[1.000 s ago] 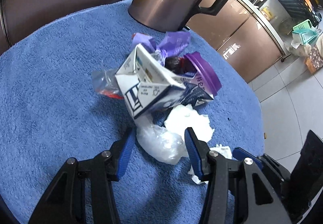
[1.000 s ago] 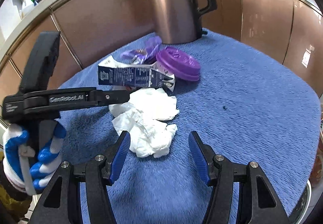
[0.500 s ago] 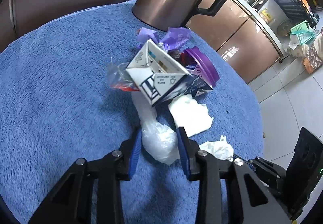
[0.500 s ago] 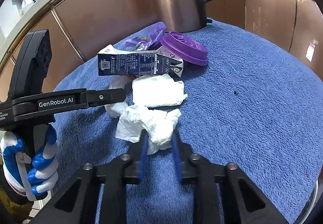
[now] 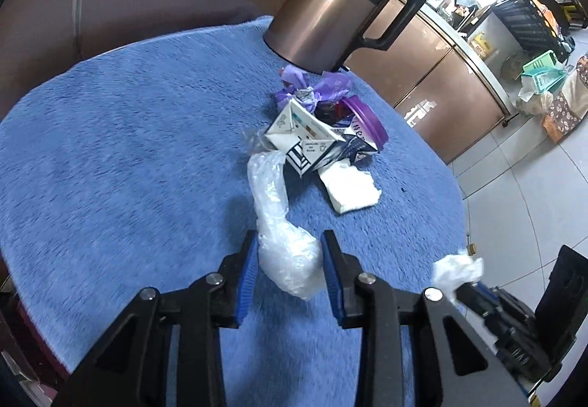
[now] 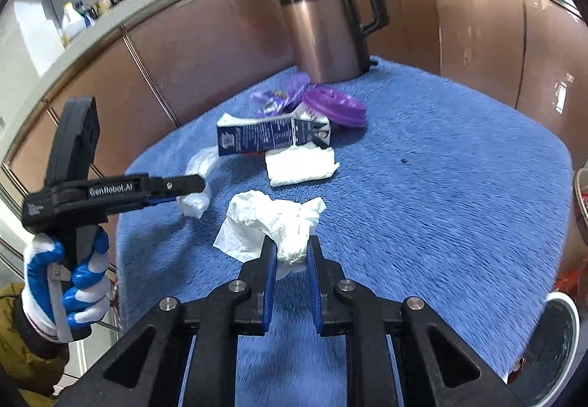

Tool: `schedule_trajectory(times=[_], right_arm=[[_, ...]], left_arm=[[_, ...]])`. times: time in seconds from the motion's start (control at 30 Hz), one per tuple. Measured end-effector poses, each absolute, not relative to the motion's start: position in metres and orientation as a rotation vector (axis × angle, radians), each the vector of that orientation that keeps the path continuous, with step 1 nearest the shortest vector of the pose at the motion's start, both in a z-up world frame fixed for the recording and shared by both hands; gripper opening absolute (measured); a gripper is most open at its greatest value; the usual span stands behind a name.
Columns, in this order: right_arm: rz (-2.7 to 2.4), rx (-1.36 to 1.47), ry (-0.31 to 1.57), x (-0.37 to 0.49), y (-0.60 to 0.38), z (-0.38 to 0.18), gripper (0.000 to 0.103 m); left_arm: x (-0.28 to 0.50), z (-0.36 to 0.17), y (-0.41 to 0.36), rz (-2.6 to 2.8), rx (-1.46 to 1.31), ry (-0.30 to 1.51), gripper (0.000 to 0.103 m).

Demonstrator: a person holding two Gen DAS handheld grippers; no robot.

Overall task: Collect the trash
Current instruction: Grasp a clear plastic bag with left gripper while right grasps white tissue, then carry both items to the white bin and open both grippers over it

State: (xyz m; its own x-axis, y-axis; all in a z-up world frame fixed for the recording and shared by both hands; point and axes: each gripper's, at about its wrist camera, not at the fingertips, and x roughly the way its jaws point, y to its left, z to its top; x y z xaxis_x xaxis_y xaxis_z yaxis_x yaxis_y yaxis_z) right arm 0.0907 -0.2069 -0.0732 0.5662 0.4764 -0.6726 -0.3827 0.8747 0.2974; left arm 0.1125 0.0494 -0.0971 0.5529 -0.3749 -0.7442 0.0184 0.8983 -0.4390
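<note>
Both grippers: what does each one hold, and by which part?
Left gripper pinches the plastic bag at its bunched near end. Right gripper pinches the tissue at its near edge.

Crumpled tissue pinched over a blue fleece cloth

A crumpled white paper tissue (image 6: pixel 273 223) is clamped between the blue-padded fingers of the right gripper (image 6: pixel 290 252) above the blue fleece table cover (image 6: pixel 441 194). A clear crinkled plastic bag (image 6: pixel 196 183) is held by the black left gripper (image 6: pixel 200 186), gripped by a blue-and-white gloved hand (image 6: pixel 62 278). Behind are seen a folded white napkin (image 6: pixel 299 166), a flattened dark-blue carton (image 6: pixel 268 137), a purple plastic lid (image 6: pixel 336 105) and a copper-coloured kettle (image 6: pixel 323 28).
</note>
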Motion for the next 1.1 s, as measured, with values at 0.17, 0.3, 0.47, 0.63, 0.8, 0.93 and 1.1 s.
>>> schedule_trajectory(times=[0.17, 0.3, 0.47, 0.63, 0.8, 0.93, 1.1], right_arm=[[0.471, 0.148, 0.760, 0.062, -0.232, -0.052, 0.015], [0.422, 0.183, 0.702, 0.036, -0.260, -0.039, 0.015], [0.319, 0.223, 0.617, -0.003, -0.306, -0.024, 0.015], [0.167, 0.254, 0.555, -0.034, -0.354, -0.018, 0.015], [0.026, 0.289, 0.525, -0.054, -0.399, -0.022, 0.015], [-0.072, 0.344, 0.522, -0.062, -0.437, -0.037, 0.015], [-0.179, 0.395, 0.559, -0.063, -0.474, -0.066, 0.015]], left_arm=[[0.089, -0.076, 0.054, -0.242, -0.410, 0.924, 0.031], [0.072, -0.054, 0.046, -0.271, -0.393, 0.884, 0.032], [0.057, -0.026, 0.012, -0.357, -0.342, 0.839, 0.031], [0.053, -0.011, -0.038, -0.469, -0.282, 0.837, 0.031], [0.056, -0.004, -0.108, -0.586, -0.187, 0.864, 0.031], [0.060, -0.003, -0.178, -0.691, -0.093, 0.891, 0.032], [0.064, -0.014, -0.258, -0.789, 0.025, 0.928, 0.032]])
